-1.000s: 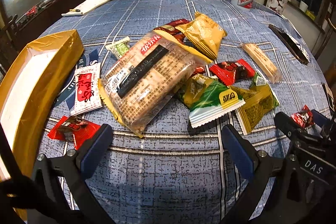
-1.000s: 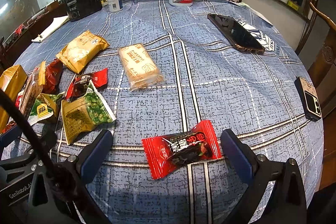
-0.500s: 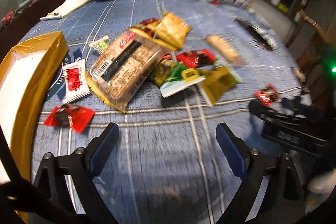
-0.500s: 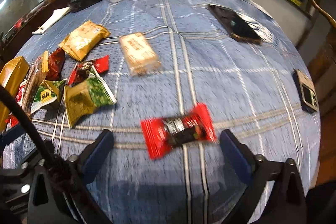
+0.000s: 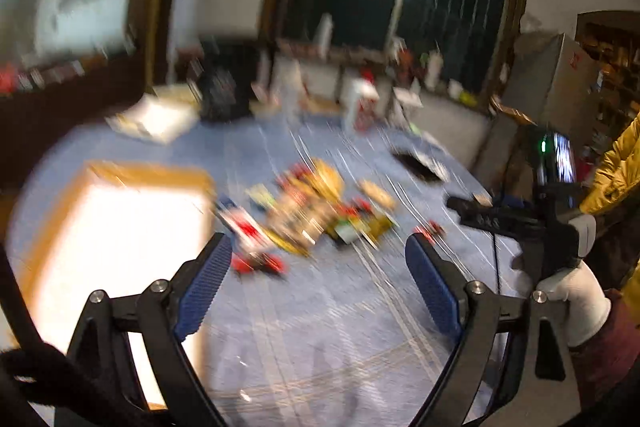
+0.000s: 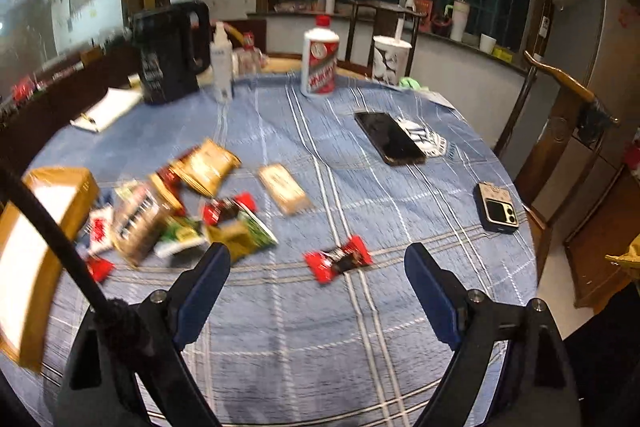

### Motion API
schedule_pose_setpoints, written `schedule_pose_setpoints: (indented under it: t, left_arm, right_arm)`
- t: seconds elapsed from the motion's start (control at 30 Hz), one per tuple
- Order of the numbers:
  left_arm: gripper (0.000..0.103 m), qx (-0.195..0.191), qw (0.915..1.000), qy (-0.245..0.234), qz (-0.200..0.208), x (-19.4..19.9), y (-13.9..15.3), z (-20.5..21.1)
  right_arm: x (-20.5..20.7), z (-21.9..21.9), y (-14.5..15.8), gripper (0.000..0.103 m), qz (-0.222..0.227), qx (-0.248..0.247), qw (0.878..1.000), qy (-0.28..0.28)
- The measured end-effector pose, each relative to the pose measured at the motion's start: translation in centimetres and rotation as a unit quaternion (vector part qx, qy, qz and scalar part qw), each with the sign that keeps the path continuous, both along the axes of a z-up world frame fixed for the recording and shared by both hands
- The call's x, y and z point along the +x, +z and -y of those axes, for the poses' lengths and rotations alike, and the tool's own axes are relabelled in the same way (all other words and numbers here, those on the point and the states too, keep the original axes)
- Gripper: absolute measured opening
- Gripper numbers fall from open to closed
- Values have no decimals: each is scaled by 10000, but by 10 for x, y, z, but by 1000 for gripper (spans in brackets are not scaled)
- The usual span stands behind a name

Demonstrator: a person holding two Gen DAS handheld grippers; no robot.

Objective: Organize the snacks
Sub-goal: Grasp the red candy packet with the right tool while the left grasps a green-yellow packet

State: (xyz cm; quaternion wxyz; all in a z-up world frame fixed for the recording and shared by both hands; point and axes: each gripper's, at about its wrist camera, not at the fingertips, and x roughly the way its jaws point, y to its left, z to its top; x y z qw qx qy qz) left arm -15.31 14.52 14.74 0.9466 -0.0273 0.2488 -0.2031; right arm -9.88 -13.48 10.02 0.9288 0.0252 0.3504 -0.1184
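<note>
Right claw (image 6: 316, 281) is hanging wide, gripping nothing, over the blue plaid worktop (image 6: 400, 327), red candy wrapper (image 6: 339, 259) lying just ahead btwn its fingers. Left claw (image 5: 318, 279), also wide & empty, is facing the blurred snack pile (image 5: 312, 215) beside the gold box (image 5: 104, 227). Risk: slick flat wrapper probably skidding off on closing; phones (image 6: 390, 137) nearby.

Blue-checked table (image 6: 304, 327) bearing snack packets (image 6: 192, 211), box (image 6: 40, 227), phones (image 6: 390, 137)
</note>
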Motion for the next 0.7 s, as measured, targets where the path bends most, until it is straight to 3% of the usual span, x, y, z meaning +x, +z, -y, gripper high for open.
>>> schedule_pose_setpoints:
  t: [0.1,0.2,0.4,0.47,0.5,0.57,0.7]
  left_arm:
    - [94,195,9977,311,568,-7,27,-15]
    - [96,205,9962,413,732,3,47,-26]
    - [96,211,9967,787,-12,37,21,-19]
    - [96,217,9964,789,-211,46,4,-7]
    - [95,217,9965,727,-344,47,-4,0]
    - [91,207,9961,570,-645,57,-19,17]
    - [86,281,9933,73,-1120,81,-41,61]
  right_arm:
    - [-2,6,6,89,213,168,9996,-32]
    - [-5,15,8,89,411,275,9988,-22]
    - [10,46,2,88,568,626,9961,245]
    - [20,55,-9,79,479,971,9931,461]
    - [28,59,-17,77,362,1143,9910,588]
    - [39,65,-32,62,112,1376,9874,771]
    - [45,89,-55,60,-241,1911,9780,796]
